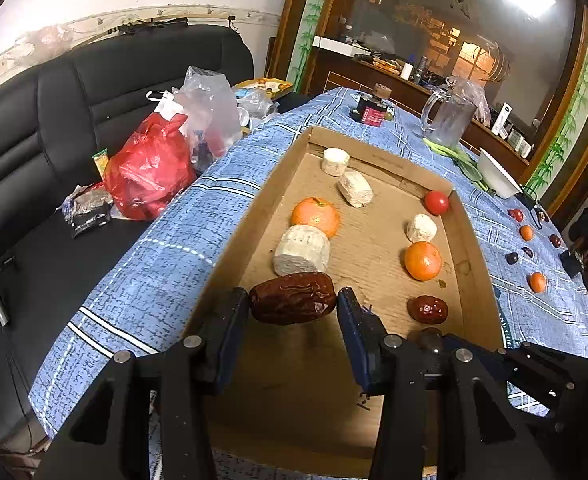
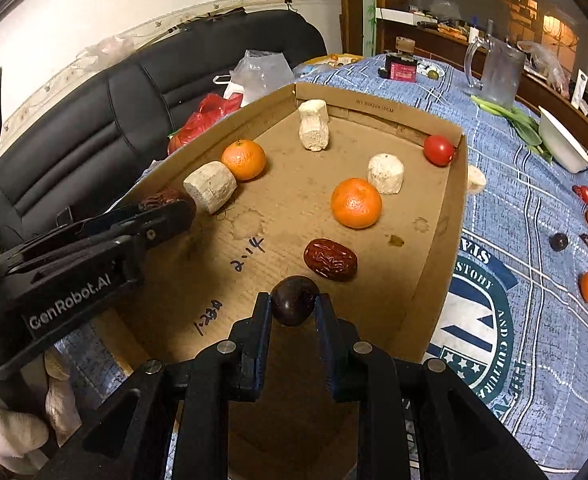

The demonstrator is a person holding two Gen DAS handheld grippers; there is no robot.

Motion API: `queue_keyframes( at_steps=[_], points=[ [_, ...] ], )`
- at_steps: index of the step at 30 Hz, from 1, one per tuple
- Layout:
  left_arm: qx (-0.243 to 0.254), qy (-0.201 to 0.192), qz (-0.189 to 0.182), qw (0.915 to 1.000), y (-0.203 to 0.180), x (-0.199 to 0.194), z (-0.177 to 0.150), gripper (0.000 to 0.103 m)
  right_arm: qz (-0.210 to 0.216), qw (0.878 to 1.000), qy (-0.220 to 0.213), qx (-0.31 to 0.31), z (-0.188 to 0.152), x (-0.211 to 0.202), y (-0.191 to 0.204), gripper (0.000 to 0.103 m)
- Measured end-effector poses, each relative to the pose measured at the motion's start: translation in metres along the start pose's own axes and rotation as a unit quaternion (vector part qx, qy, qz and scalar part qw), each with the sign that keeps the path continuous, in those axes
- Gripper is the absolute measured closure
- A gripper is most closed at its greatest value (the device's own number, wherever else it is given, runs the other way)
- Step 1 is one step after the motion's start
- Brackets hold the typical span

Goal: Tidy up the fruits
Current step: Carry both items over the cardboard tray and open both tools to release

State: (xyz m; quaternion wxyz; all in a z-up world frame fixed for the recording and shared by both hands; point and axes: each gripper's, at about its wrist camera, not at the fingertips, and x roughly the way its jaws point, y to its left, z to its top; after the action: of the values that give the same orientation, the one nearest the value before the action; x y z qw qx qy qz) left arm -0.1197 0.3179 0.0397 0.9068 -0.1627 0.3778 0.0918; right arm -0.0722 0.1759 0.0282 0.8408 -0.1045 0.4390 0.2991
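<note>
Left hand-held gripper (image 1: pixel 293 304) clamps wrinkled red date (image 1: pixel 293 298) over cardboard tray (image 1: pixel 476 240); right hand-held gripper (image 2: pixel 294 308) pinches dark plum (image 2: pixel 294 305) beside second date (image 2: pixel 330 260), likely grouping by kind.

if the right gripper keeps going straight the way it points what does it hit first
Likely the bare cardboard box floor, since the right gripper, shut on a dark plum, points steeply down. The red date lies just ahead; depth is unclear.
</note>
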Motion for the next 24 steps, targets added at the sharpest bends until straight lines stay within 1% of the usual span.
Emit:
queue_keyframes(
  at_steps=[3, 7, 8, 10, 12, 16, 17, 18, 21, 22, 24],
  points=[
    [-0.018, -0.001, -0.014, 0.9997, 0.004, -0.004, 0.001, 0.049, -0.007, 1.000, -0.006, -0.005, -0.001, 0.000, 0.003, 0.078],
    [-0.039, -0.017, -0.026, 0.9988, 0.009, -0.020, 0.005, 0.045, -0.009, 1.000, -0.014, -0.012, -0.003, -0.003, 0.006, 0.077],
    [-0.044, -0.022, -0.030, 0.9984, 0.010, -0.025, 0.006, 0.041, -0.007, 1.000, -0.020, -0.012, -0.004, -0.007, 0.006, 0.077],
    [-0.045, -0.033, -0.034, 0.9978, 0.008, -0.036, 0.008, 0.039, -0.008, 0.999, -0.034, -0.012, -0.006, -0.017, 0.007, 0.076],
    [-0.041, -0.041, -0.037, 0.9976, 0.003, -0.045, 0.008, 0.037, -0.009, 0.999, -0.052, -0.010, -0.009, -0.030, 0.006, 0.071],
    [-0.030, -0.053, -0.046, 0.9971, -0.008, -0.061, 0.007, 0.035, -0.011, 0.997, -0.081, 0.003, -0.017, -0.056, -0.001, 0.067],
    [-0.025, -0.056, -0.049, 0.9970, -0.012, -0.065, 0.006, 0.034, -0.011, 0.996, -0.086, 0.009, -0.021, -0.061, -0.004, 0.064],
    [-0.019, -0.058, -0.051, 0.9968, -0.017, -0.070, 0.005, 0.034, -0.011, 0.995, -0.095, 0.021, -0.026, -0.070, -0.011, 0.061],
    [0.003, -0.066, -0.058, 0.9961, -0.036, -0.083, 0.000, 0.033, -0.013, 0.992, -0.113, 0.056, -0.039, -0.089, -0.028, 0.054],
    [0.013, -0.068, -0.060, 0.9958, -0.043, -0.087, -0.003, 0.032, -0.016, 0.990, -0.119, 0.071, -0.045, -0.097, -0.037, 0.053],
    [0.039, -0.071, -0.066, 0.9945, -0.063, -0.095, -0.009, 0.027, -0.021, 0.987, -0.128, 0.094, -0.052, -0.108, -0.051, 0.053]
  ],
)
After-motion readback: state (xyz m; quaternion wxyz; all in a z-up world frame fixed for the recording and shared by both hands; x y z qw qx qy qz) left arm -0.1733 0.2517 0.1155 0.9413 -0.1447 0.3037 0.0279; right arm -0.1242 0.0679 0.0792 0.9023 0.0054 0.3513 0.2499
